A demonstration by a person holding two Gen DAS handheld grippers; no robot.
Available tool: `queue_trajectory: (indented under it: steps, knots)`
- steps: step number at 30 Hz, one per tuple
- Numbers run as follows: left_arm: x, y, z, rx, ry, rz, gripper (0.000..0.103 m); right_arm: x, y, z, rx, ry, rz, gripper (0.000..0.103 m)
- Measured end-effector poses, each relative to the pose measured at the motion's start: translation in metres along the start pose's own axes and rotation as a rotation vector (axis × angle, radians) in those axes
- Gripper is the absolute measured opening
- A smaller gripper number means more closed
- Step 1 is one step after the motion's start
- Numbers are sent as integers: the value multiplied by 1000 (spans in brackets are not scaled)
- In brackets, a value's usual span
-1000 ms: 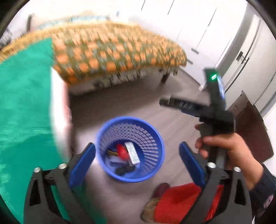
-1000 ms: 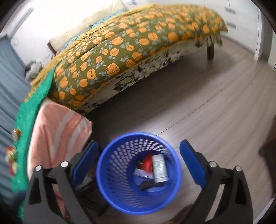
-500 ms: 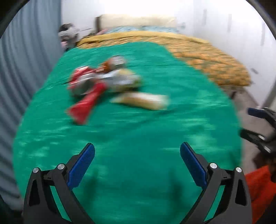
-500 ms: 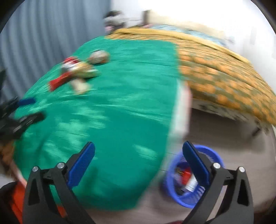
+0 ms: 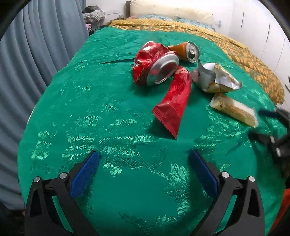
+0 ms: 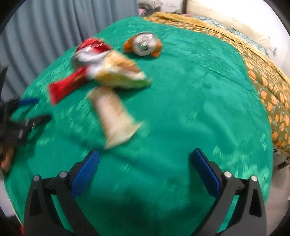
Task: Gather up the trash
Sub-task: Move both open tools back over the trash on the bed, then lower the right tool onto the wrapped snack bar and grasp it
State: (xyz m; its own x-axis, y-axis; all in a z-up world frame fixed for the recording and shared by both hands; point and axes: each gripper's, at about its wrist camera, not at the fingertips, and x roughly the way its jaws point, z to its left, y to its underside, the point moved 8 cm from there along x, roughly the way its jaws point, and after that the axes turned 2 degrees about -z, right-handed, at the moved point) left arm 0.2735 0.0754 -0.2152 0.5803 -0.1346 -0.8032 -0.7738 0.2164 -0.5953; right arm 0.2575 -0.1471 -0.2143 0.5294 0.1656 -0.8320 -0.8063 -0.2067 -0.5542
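Trash lies in a heap on a green cloth [image 5: 112, 112]: a crushed red can [image 5: 155, 63], an orange can [image 5: 186, 50], a red wrapper [image 5: 174, 101], a torn foil bag [image 5: 215, 78] and a pale yellow packet [image 5: 233, 109]. My left gripper [image 5: 144, 168] hovers open over bare cloth, short of the red wrapper. My right gripper [image 6: 145, 168] is open too, empty, just short of the pale packet [image 6: 116, 116]; this view is blurred. It also shows the red can [image 6: 90, 49], the orange can [image 6: 145, 44], the foil bag [image 6: 119, 72] and the red wrapper [image 6: 67, 85]. Each gripper appears at the other view's edge.
Grey curtains [image 5: 30, 59] hang along the left. A bed with an orange-patterned cover [image 6: 271, 90] runs along the right, pillows [image 5: 170, 9] at its far end. The green cloth's edge drops off near the bottom of both views.
Both views swung from the blue basket on the floor to the green cloth. The trash heap has grown closer in each. Both grippers stayed open and empty.
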Motion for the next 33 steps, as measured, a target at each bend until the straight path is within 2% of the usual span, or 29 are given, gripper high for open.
queue_trajectory:
  steps: [2, 11, 33]
  knots:
    - [0, -1, -2, -5, 1, 0, 99, 8, -10, -4, -21, -20, 4, 98]
    - [0, -1, 0, -10, 0, -1, 99, 35, -48, -44, 88, 66, -13, 98]
    - [0, -1, -1, -14, 0, -1, 99, 36, -48, -47, 104, 68, -19, 99]
